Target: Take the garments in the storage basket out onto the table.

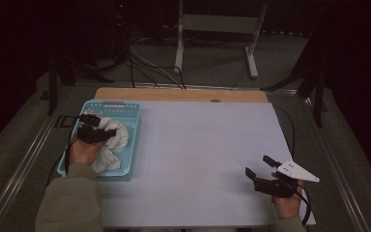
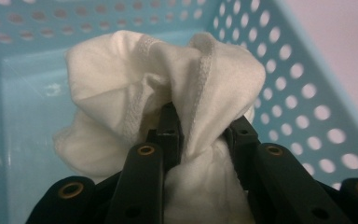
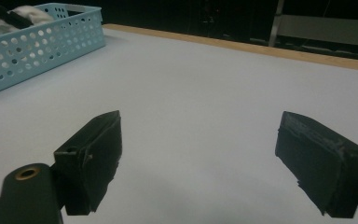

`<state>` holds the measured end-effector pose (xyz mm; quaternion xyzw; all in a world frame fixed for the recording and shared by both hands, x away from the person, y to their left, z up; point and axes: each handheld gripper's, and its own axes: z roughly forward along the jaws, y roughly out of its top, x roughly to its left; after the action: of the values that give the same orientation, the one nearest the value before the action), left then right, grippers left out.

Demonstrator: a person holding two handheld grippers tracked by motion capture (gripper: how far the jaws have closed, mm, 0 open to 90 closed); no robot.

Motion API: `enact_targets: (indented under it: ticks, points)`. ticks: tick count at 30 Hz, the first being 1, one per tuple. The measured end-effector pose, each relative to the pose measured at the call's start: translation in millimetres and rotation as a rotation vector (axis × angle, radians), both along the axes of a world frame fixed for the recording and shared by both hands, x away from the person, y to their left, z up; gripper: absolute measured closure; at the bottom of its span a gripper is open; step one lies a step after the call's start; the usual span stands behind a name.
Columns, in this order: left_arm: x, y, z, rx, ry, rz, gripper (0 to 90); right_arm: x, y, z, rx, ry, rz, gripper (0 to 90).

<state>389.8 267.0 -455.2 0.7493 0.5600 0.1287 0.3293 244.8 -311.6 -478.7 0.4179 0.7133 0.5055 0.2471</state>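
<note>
Now left gripper (image 2: 200,135) pinches white cloth (image 2: 168,79) inside blue basket (image 1: 130,145) at table's left edge; next lift out. Right gripper (image 3: 198,158) wide open, empty.

high view overhead; both gripper views share the basket (image 3: 51,37)
</note>
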Motion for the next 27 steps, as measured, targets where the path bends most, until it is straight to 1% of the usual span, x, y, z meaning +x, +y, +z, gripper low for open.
enact_targets:
  ticks: [2, 4, 5, 6, 7, 8, 9, 11, 12, 13, 14, 15, 19, 20, 22, 25, 27]
  points:
    - [-4.6, 3.1, 3.0, -0.009, -0.022, 0.002, 74.0, 0.0, 0.0, 0.0, 0.000, 0.001, 0.000, 14.6]
    - [-4.6, 3.1, 3.0, -0.009, -0.022, 0.002, 74.0, 0.0, 0.1, -0.1, 0.000, 0.002, 0.000, 14.6]
    - [-8.3, 5.1, 6.5, -0.016, -0.041, 0.007, 74.0, 0.0, 0.2, -0.1, 0.000, 0.001, 0.001, 14.6]
    - [-8.3, 5.1, 6.5, -0.016, -0.041, 0.007, 74.0, 0.0, 0.2, 0.0, 0.000, 0.001, 0.001, 14.6]
    - [-10.6, 6.5, 9.5, -0.026, -0.058, 0.012, 74.0, 0.0, 0.3, -0.1, 0.000, 0.001, 0.000, 14.6]
    - [-10.6, 6.5, 9.5, -0.026, -0.058, 0.012, 74.0, 0.0, 0.3, -0.1, 0.000, 0.001, 0.000, 14.6]
    - [-13.5, 7.7, 12.7, -0.036, -0.078, 0.012, 74.0, 0.0, 0.2, -0.1, 0.001, 0.003, -0.001, 14.5]
    - [-16.0, 8.6, 15.5, -0.051, -0.097, 0.012, 74.0, 0.0, 0.3, -0.1, 0.001, 0.003, 0.000, 14.6]
    - [-17.2, 8.9, 16.6, -0.061, -0.103, 0.013, 74.0, 0.0, 0.3, -0.1, 0.001, 0.002, 0.000, 14.6]
    - [-17.2, 8.9, 16.6, -0.061, -0.103, 0.013, 74.0, 0.0, 0.3, -0.1, 0.001, 0.002, 0.000, 14.6]
    - [-19.2, 9.3, 18.5, -0.075, -0.114, 0.013, 74.0, 0.0, 0.4, -0.2, 0.000, 0.001, 0.001, 14.6]
    - [-19.9, 9.0, 19.3, -0.078, -0.120, 0.011, 74.0, 0.0, 0.4, -0.2, 0.000, 0.001, 0.001, 14.6]
    - [-22.0, 7.7, 21.5, -0.081, -0.134, 0.006, 74.0, 0.0, 0.3, -0.2, 0.001, 0.003, 0.000, 14.6]
    - [-23.4, 6.9, 23.0, -0.084, -0.144, 0.003, 74.0, 0.0, 0.3, -0.2, 0.001, 0.003, 0.000, 14.6]
    - [-24.6, 6.2, 24.3, -0.089, -0.151, -0.001, 74.0, 0.1, 0.4, -0.3, 0.001, 0.002, 0.001, 14.6]
    - [-26.1, 5.7, 25.7, -0.091, -0.160, 0.001, 74.0, 0.2, 0.4, -0.4, 0.000, 0.003, 0.001, 14.6]
    - [-28.1, 6.2, 27.1, -0.107, -0.181, 0.007, 74.0, 0.2, 0.4, -0.3, 0.000, 0.002, 0.001, 14.6]
